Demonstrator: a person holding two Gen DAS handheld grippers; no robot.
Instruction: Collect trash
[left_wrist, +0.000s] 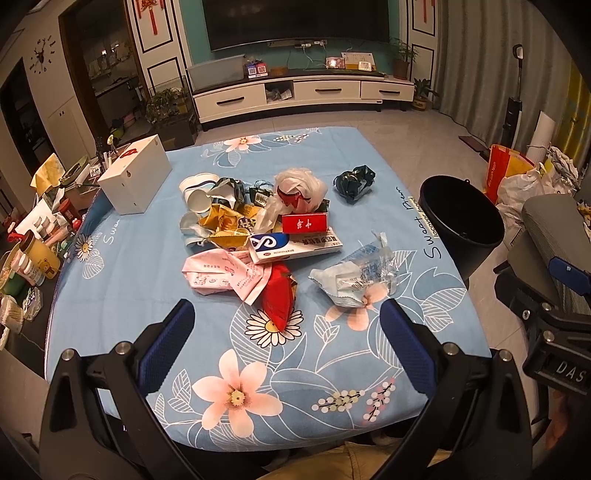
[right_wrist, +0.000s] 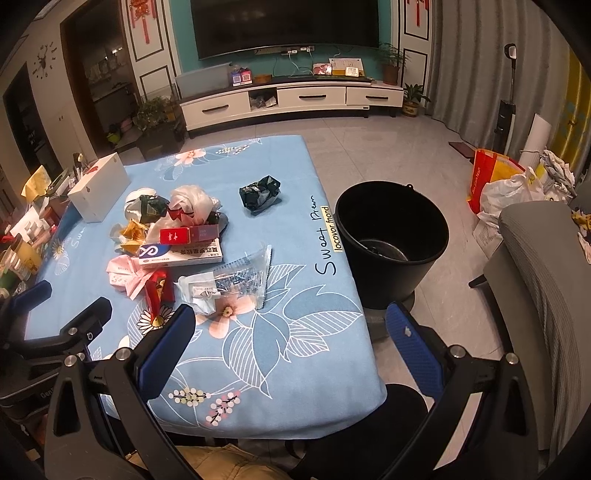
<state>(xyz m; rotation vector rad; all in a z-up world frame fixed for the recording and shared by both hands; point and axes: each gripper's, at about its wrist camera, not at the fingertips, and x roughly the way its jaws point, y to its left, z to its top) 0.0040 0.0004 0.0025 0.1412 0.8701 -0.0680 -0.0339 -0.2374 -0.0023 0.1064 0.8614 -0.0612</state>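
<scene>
Both the left gripper (left_wrist: 286, 332) and right gripper (right_wrist: 291, 328) gape wide, holding nothing. At twelve o'clock lies the trash pile (left_wrist: 258, 225); the black bucket (right_wrist: 391, 236) stands at two o'clock. Slippery clear wrappers (right_wrist: 236, 277) could slide free mid-carry.

A table (left_wrist: 122, 295) under a blue floral cloth is carrying a heap of trash (left_wrist: 255, 229) at its middle, a dark crumpled wrapper (left_wrist: 354, 182) lying toward the right edge, and a white box (left_wrist: 135, 179) sitting near the far left corner.
</scene>
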